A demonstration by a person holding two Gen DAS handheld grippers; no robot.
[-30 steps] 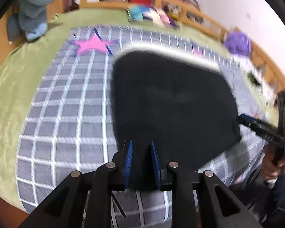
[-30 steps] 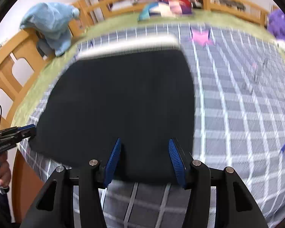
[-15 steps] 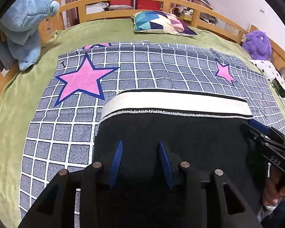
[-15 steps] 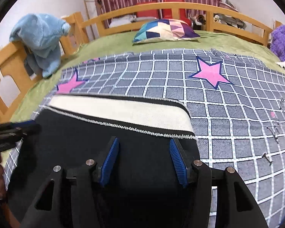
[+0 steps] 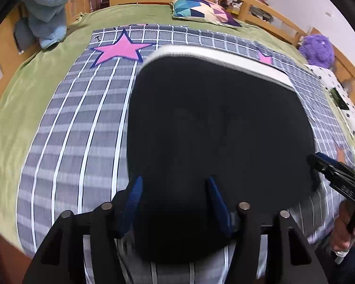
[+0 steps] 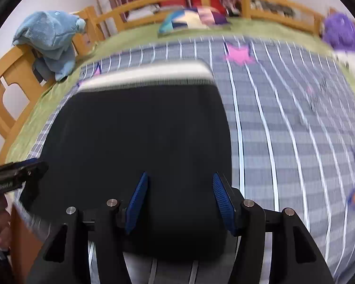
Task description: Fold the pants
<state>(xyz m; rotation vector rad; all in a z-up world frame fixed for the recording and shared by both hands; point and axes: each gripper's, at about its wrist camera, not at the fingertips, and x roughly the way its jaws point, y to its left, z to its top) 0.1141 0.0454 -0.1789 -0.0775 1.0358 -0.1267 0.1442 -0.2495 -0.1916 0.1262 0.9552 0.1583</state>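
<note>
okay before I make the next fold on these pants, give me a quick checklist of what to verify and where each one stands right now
1. Left gripper open and free of cloth: ok, its blue pads stand wide apart over the pants, pinching nothing.
2. Right gripper open and free: ok, pads wide apart.
3. Pants lying flat on the checked blanket: cannot tell, the black cloth shows no detail and both views are motion-blurred.
4. White waistband straight along the far edge: ok, it runs as one even strip.
5. Near edge of the pants within reach of both grippers: ok, it lies just beneath the fingers in both views.
6. Pillow and purple plush toy away from the pants: ok.
</note>
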